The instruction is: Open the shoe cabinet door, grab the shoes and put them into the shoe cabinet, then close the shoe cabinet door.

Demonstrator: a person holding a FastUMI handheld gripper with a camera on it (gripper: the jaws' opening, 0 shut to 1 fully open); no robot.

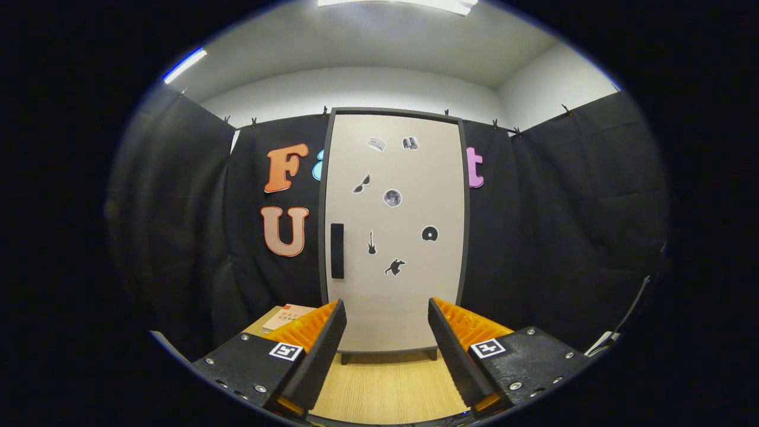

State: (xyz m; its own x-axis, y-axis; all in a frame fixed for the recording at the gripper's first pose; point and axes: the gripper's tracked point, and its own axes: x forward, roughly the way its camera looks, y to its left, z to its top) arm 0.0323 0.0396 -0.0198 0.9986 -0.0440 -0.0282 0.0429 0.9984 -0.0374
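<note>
A tall shoe cabinet (394, 231) stands upright straight ahead on the wooden table (385, 385), against the black cloth wall. Its pale door is closed, framed in dark grey and dotted with small stickers. A black vertical handle (337, 251) sits on the door's left side, a little above my left fingertip. My gripper (385, 311) is open, fingers wide apart with nothing between them, held back from the cabinet's lower part.
A small booklet with a red-and-white cover (286, 316) lies on the table left of the cabinet, partly behind my left finger. Black cloth walls close in on the left, back and right. Bare wooden tabletop lies between my fingers and the cabinet's feet.
</note>
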